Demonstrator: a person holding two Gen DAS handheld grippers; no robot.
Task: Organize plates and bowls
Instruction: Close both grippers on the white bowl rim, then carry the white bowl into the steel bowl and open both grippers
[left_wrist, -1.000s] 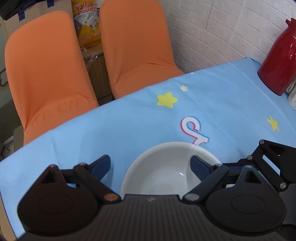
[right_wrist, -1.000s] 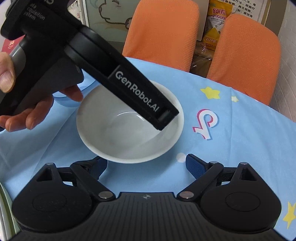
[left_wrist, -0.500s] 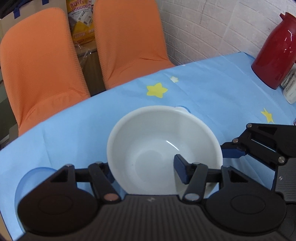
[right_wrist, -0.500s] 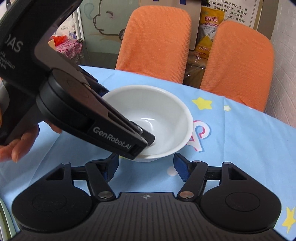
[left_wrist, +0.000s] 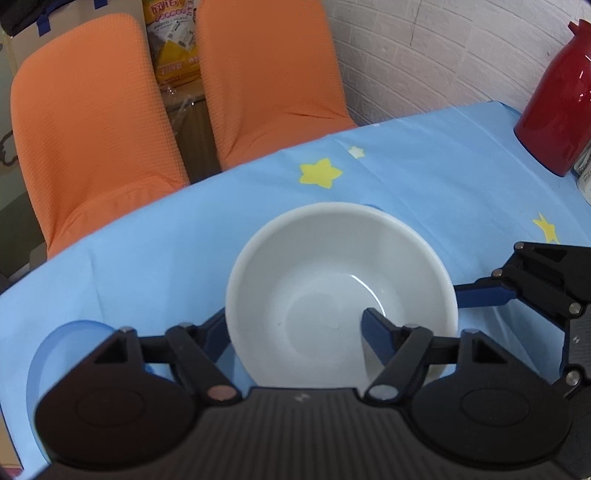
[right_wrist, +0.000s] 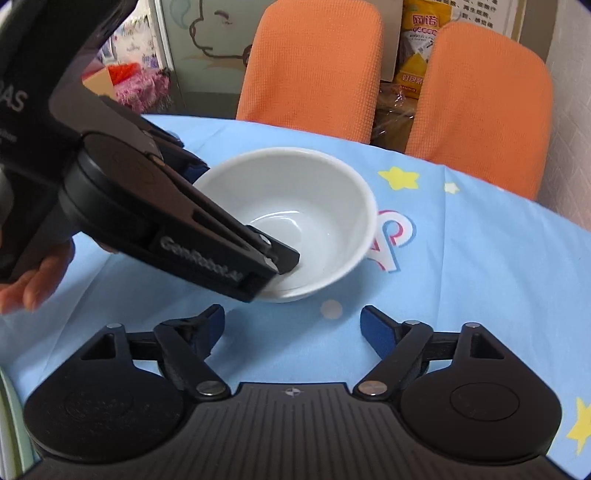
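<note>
White bowl (left_wrist: 340, 291) sits mouth-up on the blue star-print tablecloth (left_wrist: 166, 258) in the left wrist view; being round, it has no long axis to speak of. It lies straight ahead of the left gripper (left_wrist: 295, 328), whose jaws straddle the near rim: the left blue pad is outside the bowl wall, the right blue pad (left_wrist: 376, 328) is inside the bowl above its floor. The jaws stand partly apart and are opening, with the rim between them; the pads do not appear to press on it. Left of the bowl, half hidden behind the gripper body, lies a pale blue plate (left_wrist: 55, 347). Right of the bowl the right gripper's blue finger reaches toward the rim. A red thermos jug (left_wrist: 554, 107) stands well beyond the bowl to the right, and two orange chairs (left_wrist: 96, 122) stand past the table edge.

From the right wrist view, the white bowl (right_wrist: 306, 206) is again upright, just beyond the right gripper (right_wrist: 291, 325), slightly left of its centre line. This gripper's jaws stand wide apart over bare cloth, holding and touching nothing. The left gripper (right_wrist: 236, 236) comes in from the left of the bowl, gripped by a hand (right_wrist: 33, 280), one finger dipped inside the bowl and the other outside the near-left wall.
</note>
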